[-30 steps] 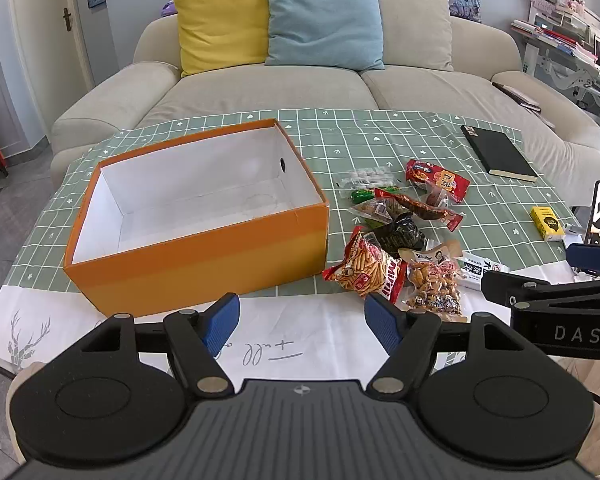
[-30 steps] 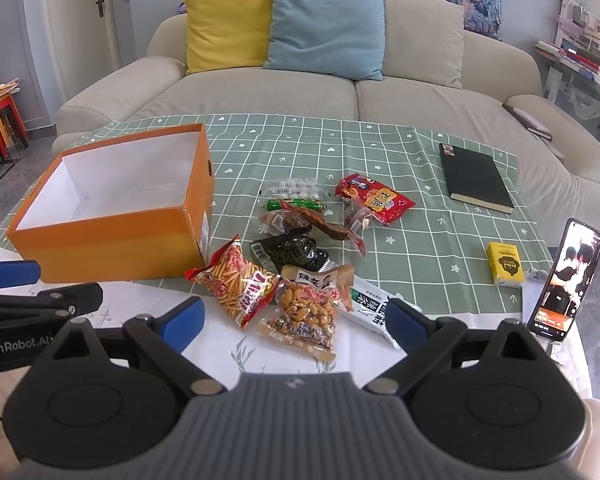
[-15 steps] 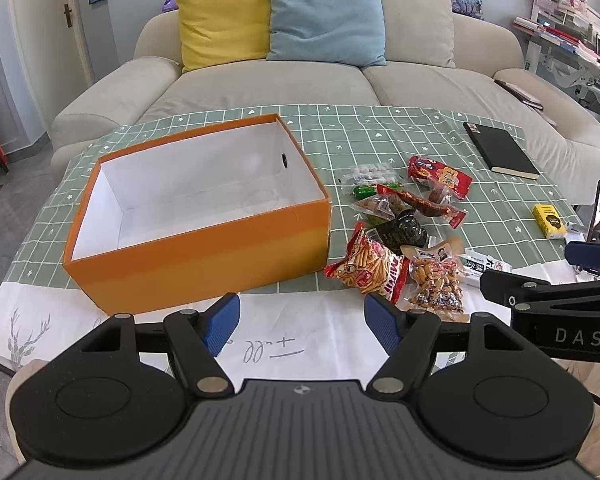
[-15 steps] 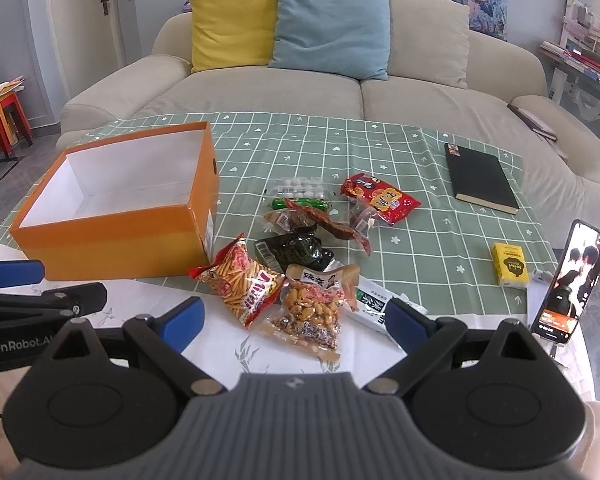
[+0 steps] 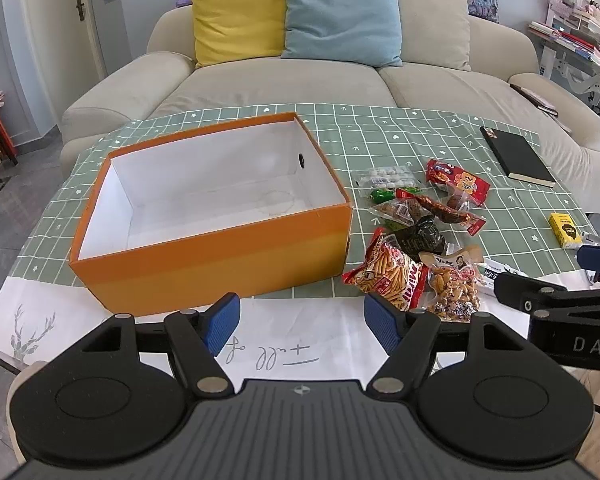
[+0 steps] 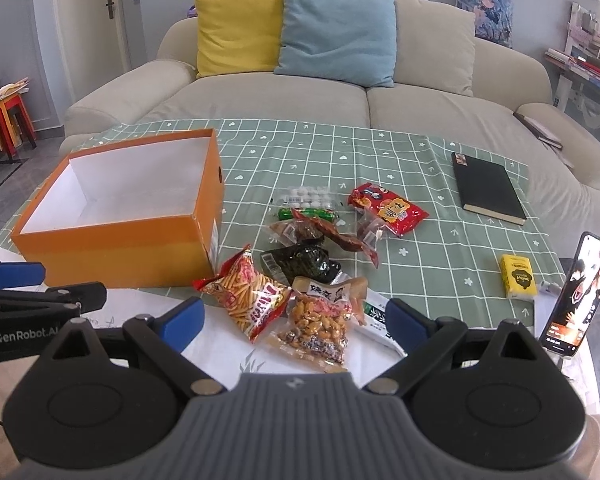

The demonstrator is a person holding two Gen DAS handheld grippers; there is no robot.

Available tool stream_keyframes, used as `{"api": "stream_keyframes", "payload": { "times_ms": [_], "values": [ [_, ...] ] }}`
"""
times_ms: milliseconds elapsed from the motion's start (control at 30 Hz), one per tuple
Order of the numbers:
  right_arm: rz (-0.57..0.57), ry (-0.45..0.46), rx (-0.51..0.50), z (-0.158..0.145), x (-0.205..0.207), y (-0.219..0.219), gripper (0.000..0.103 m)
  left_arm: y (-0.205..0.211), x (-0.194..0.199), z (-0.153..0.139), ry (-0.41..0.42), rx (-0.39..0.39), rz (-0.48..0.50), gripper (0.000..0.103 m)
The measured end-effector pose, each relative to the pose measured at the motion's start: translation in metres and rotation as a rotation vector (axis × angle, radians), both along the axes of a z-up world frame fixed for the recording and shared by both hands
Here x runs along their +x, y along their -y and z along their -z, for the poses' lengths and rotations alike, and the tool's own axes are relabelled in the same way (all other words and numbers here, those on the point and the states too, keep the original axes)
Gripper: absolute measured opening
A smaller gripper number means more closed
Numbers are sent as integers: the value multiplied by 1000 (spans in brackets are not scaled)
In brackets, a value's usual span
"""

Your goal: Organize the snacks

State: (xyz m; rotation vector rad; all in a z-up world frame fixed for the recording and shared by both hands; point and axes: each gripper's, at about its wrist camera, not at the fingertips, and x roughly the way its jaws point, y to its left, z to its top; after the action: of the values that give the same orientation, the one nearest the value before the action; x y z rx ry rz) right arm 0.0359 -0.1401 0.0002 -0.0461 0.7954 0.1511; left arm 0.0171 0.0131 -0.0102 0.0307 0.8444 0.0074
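A heap of snack packets (image 6: 316,264) lies on the green checked cloth of the surface (image 6: 420,208), just beside the right-hand end of an open orange box (image 5: 204,216) whose white inside shows nothing in it. Both tools hang above the near edge, the left tool (image 5: 300,322) and the right tool (image 6: 294,320) each with jaws spread wide and holding nothing. The red packet of stick crackers (image 6: 252,296) and the clear bag of peanuts (image 6: 320,326) lie nearest, touching and partly overlapping, the cracker packet's long axis running from the near right up toward the box's corner, the peanut bag's running roughly toward the camera. The likely trouble is in that overlap: a grab at one thin, slippery packet could catch its neighbour or drag the heap, and a pinch on a sealed flap alone might let the packet slide out mid-carry. The box's near wall stands tall, so a low carry could clip its rim. A black notebook (image 6: 490,188), a yellow carton (image 6: 518,276) and a propped phone (image 6: 576,292) sit well apart to the right.
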Motion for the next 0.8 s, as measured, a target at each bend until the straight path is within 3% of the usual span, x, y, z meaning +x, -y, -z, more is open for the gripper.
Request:
{"api": "stream_keyframes", "payload": {
  "times_ms": [533,800],
  "values": [
    [-12,-6,-2,2,3,-6,94,3,3,4,-12,3,18,84],
    [0,-17,2,7,9,0,96,6,7,5,-7,-30,76,84]
  ]
}}
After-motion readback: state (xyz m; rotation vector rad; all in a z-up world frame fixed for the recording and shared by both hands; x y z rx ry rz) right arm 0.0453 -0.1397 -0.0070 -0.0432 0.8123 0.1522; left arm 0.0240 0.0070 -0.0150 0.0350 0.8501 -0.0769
